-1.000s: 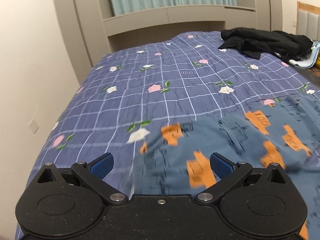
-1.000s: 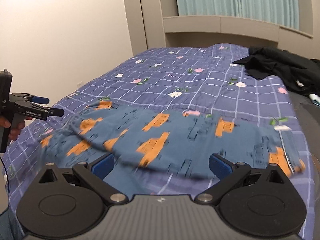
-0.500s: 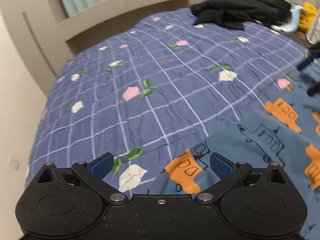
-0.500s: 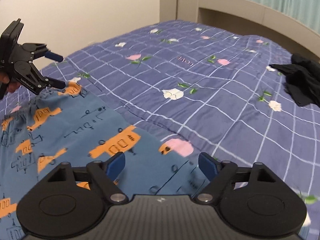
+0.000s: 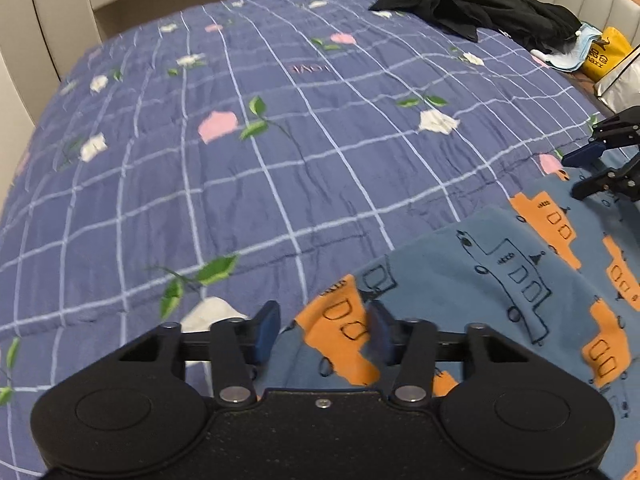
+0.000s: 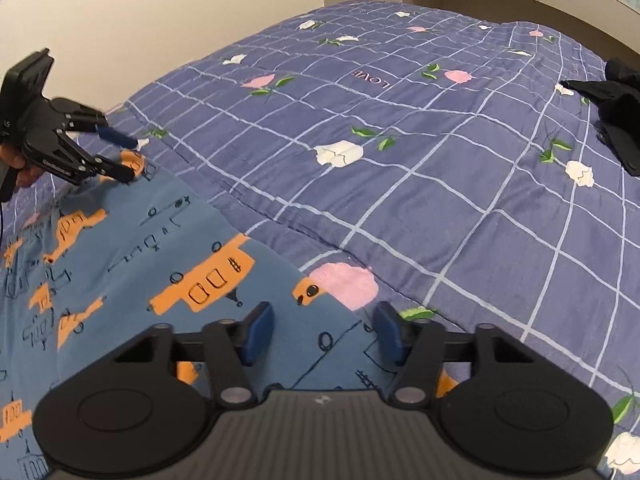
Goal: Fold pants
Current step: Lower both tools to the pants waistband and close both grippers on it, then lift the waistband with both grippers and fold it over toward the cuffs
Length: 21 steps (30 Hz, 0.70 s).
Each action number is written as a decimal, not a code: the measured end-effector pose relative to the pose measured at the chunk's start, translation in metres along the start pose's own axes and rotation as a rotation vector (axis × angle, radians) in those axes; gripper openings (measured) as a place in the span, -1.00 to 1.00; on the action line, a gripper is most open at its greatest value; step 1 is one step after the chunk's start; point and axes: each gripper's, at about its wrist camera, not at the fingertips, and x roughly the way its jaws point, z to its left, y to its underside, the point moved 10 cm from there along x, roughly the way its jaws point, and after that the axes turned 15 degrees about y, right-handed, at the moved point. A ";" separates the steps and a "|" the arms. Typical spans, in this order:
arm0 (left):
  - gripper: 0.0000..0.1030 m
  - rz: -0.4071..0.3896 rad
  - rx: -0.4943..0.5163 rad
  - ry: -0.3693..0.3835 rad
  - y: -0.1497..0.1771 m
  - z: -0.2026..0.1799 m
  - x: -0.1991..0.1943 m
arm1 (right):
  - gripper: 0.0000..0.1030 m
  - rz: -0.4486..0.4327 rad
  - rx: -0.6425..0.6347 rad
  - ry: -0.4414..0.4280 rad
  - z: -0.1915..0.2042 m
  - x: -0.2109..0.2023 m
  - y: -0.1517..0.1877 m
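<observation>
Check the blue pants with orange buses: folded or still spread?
Spread, not yet folded. The pants lie as one mostly flat layer across the bedspread, far edge exposed; what lies nearer the cameras is hidden.

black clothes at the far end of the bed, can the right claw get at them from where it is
Probably not yet. The right claw is closing low over the truck-print pants, and a wide stretch of bedspread separates it from the black clothes. Nothing blocks the way.

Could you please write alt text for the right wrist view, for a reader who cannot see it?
The right gripper is closing over the edge of blue pants on a floral bedspread. The left gripper reaches their far corner at left.
</observation>
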 end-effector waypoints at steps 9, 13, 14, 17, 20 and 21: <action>-0.72 0.029 -0.027 -0.026 0.000 0.001 0.003 | -0.87 -0.020 -0.034 0.025 0.012 -0.015 0.000; -0.92 -0.007 -0.018 -0.043 -0.002 -0.005 -0.008 | -0.92 -0.053 -0.031 0.061 0.017 -0.027 0.000; -0.92 -0.029 -0.014 -0.050 -0.002 -0.007 -0.013 | -0.93 -0.071 -0.032 0.067 0.019 -0.032 0.000; -0.94 -0.139 0.001 -0.059 -0.003 -0.020 -0.033 | -0.93 -0.111 -0.001 0.104 0.021 -0.049 0.001; -0.94 -0.221 0.039 -0.065 0.002 -0.037 -0.055 | -0.94 -0.165 0.003 0.154 0.026 -0.072 0.002; -0.94 -0.241 0.058 -0.071 0.004 -0.043 -0.062 | -0.94 -0.180 0.005 0.165 0.029 -0.080 0.003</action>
